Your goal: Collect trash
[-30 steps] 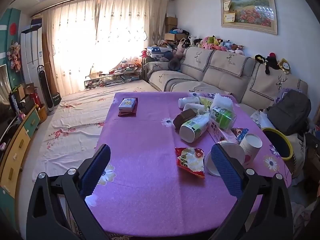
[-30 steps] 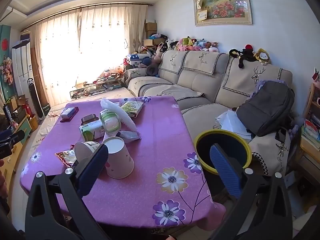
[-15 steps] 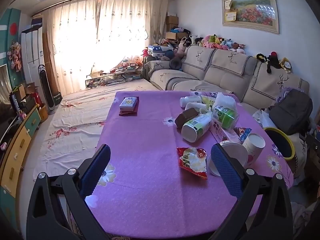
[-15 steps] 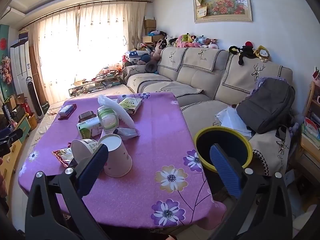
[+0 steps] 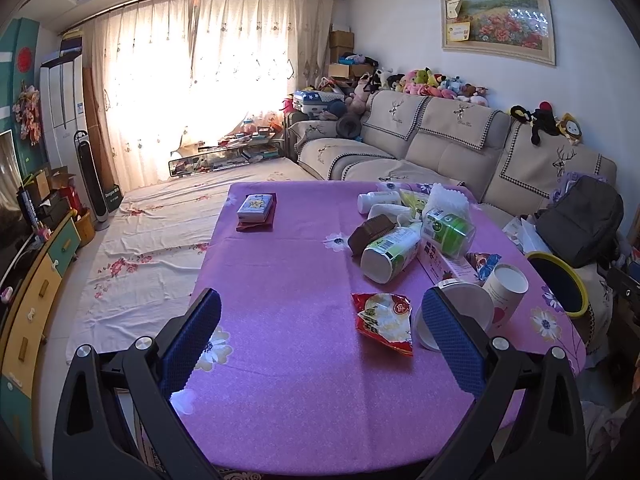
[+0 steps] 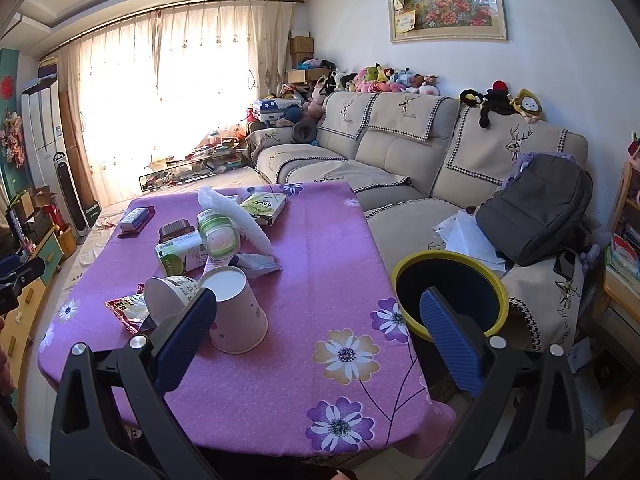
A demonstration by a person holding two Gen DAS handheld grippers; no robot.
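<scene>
Trash lies on the purple flowered tablecloth (image 5: 280, 272): a red snack wrapper (image 5: 383, 322), a white noodle bowl on its side (image 5: 456, 316), a pink paper cup (image 5: 505, 292), a green-labelled cup (image 5: 390, 254) and a clear green tub (image 5: 448, 230). A dark bin with a yellow rim (image 6: 450, 294) stands beside the table by the sofa. My left gripper (image 5: 320, 340) is open over the near table edge, holding nothing. My right gripper (image 6: 316, 336) is open too, with the pink paper cup (image 6: 236, 312) just beyond its left finger.
A small box on a dark red card (image 5: 256, 212) sits at the table's far left. A beige sofa (image 6: 400, 160) with a grey backpack (image 6: 534, 216) and papers runs along the right. A green snack box (image 6: 266, 208) and white foam net (image 6: 236, 220) lie further back.
Both grippers have drifted slightly toward the table, so the trash looks a little nearer and lower in the views. Both stay open and nothing was picked up.
</scene>
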